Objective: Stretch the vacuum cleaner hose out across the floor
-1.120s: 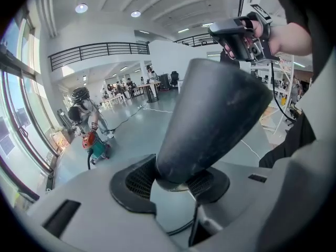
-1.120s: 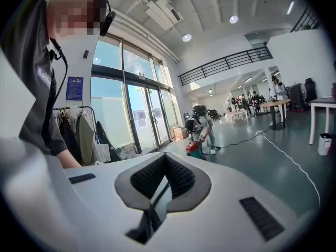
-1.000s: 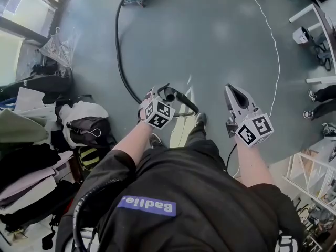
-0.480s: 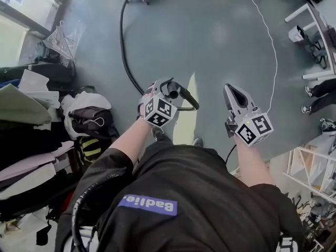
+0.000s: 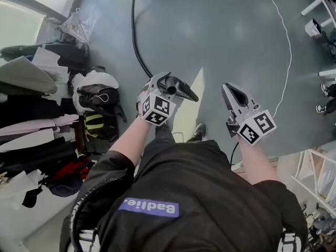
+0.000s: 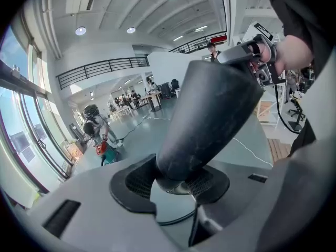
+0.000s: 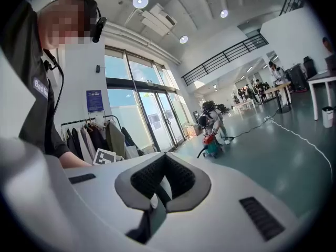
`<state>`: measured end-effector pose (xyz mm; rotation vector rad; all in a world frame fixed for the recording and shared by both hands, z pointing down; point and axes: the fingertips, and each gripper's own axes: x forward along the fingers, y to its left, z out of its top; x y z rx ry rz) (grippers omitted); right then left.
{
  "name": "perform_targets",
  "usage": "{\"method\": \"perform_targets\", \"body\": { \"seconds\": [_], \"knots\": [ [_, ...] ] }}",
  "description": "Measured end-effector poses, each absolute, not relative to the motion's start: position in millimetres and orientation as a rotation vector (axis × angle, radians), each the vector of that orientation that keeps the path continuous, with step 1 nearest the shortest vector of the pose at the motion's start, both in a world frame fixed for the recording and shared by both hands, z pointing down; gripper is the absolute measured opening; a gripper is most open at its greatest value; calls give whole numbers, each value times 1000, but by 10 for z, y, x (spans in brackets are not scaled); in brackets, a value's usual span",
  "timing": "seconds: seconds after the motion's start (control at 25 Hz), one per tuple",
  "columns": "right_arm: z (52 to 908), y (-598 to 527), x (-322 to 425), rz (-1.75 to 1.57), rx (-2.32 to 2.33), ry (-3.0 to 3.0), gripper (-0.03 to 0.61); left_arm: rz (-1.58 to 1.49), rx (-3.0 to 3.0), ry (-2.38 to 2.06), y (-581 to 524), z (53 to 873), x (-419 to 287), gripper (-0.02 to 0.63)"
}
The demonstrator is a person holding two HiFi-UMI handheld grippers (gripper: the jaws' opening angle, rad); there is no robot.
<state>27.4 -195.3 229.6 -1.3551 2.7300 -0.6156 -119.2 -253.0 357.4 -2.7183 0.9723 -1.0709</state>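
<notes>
A black vacuum hose [image 5: 137, 46] runs across the grey floor from the top edge of the head view down to my left gripper [image 5: 167, 83]. That gripper is shut on the hose's black nozzle [image 5: 178, 88], which sticks out to the right. In the left gripper view the nozzle [image 6: 210, 114] fills the middle, pinched between the dark pads [image 6: 131, 180]. Far off stands the red and teal vacuum cleaner [image 6: 105, 152], which also shows in the right gripper view [image 7: 212, 146]. My right gripper [image 5: 231, 91] hangs beside the left one, jaws closed on nothing [image 7: 160, 185].
Piled clothes and bags [image 5: 89, 104] line the left side. A thin white cable [image 5: 287, 46] curves over the floor at the right, near table legs [image 5: 315, 7] and shoes [image 5: 328, 91]. My own foot [image 5: 198, 133] is just below the grippers.
Both grippers and the view have drawn back from the vacuum cleaner, which has slid to the top edge. The hose now lies straighter. The left gripper has risen with the nozzle.
</notes>
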Motion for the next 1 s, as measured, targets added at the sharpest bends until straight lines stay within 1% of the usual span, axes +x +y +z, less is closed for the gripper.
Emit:
{"method": "perform_targets", "body": {
  "seconds": [0.4, 0.72, 0.88, 1.0],
  "knots": [
    [2238, -1209, 71, -594, -1402, 2706, 3, -1047, -2695, 940, -1835, 3445, -1509, 164],
    [2273, -791, -706, -617, -1584, 2654, 3, -917, -2741, 847, -1579, 3392, -2260, 164],
    [2273, -590, -1106, -652, -1566, 2676, 3, -918, -2755, 831, -1465, 3437, -2555, 164],
    [2208, -431, -1202, -640, -1538, 2704, 3, -911, -2761, 840, -1275, 3409, -2638, 164]
  ]
}}
